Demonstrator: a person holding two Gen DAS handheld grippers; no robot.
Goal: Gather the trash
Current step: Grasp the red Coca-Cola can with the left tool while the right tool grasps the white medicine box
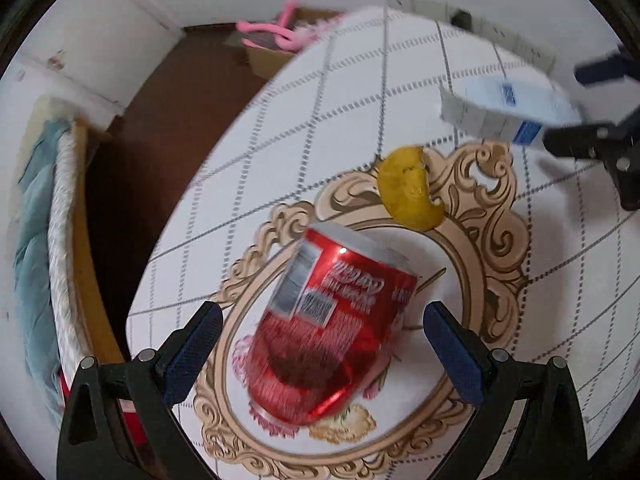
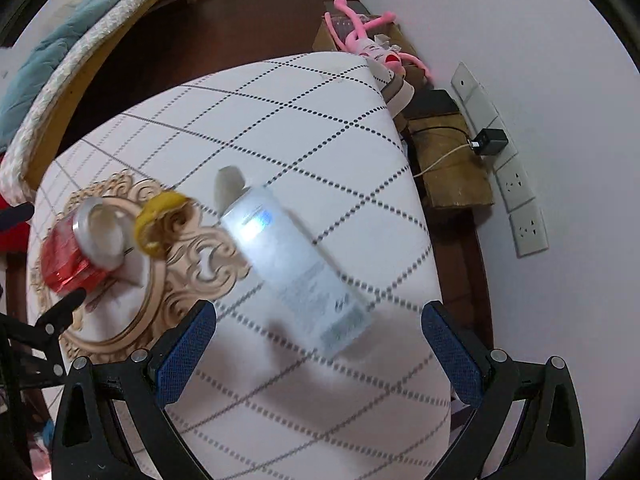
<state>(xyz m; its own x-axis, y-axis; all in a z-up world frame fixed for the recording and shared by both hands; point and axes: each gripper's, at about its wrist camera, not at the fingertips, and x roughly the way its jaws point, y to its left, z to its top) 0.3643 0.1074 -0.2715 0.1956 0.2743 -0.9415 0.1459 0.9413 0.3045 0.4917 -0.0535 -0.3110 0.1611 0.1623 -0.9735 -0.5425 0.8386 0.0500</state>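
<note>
A white table [image 2: 304, 128] with a dotted grid cloth and an ornate beige printed frame [image 2: 200, 256] is standing on a dark brown floor [image 2: 224, 28] against a plain white wall [image 2: 520, 40], which is carrying a row of sockets [image 2: 516, 188] with a black charger [image 2: 491, 142] plugged in. A bed [image 2: 100, 28] with a blue-green quilt [image 2: 52, 52] is lying along the far side, while a pink plush toy [image 2: 372, 44] is resting on what appears to be a cardboard box [image 1: 268, 60] beyond the table.

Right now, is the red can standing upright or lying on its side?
Lying on its side: the red can shows its round silver end sideways, its label wall resting on the table.
</note>
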